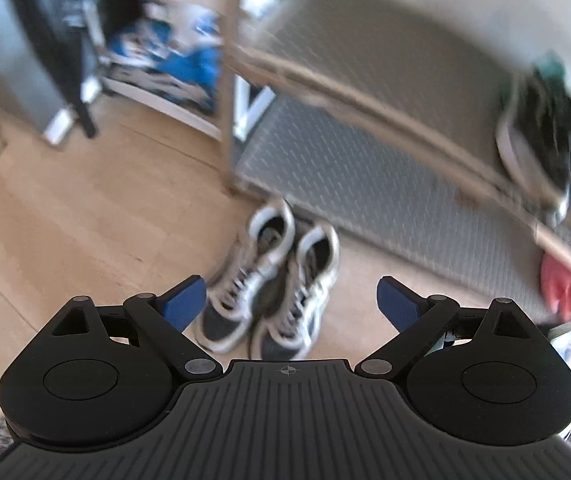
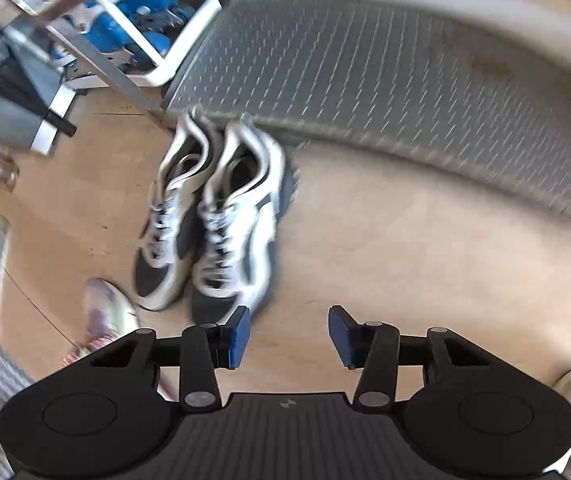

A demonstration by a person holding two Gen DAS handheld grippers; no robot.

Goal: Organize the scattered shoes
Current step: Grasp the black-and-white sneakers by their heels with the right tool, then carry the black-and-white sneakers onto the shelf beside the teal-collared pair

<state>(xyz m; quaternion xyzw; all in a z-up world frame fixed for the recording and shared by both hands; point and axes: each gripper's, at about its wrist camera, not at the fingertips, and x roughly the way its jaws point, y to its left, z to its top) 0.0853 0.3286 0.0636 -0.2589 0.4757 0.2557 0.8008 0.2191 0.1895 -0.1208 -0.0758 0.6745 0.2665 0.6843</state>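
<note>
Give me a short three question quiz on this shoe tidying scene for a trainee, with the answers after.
1. True or false: the pair of grey and white sneakers stands on the wooden floor, in front of the shoe rack.
2. Which gripper has its jaws wider apart? A left gripper; B right gripper.
3. Fill in: between the jaws of the right gripper there is ____.

Key: 1 true; 2 A; 3 nothing, only bare floor.
</note>
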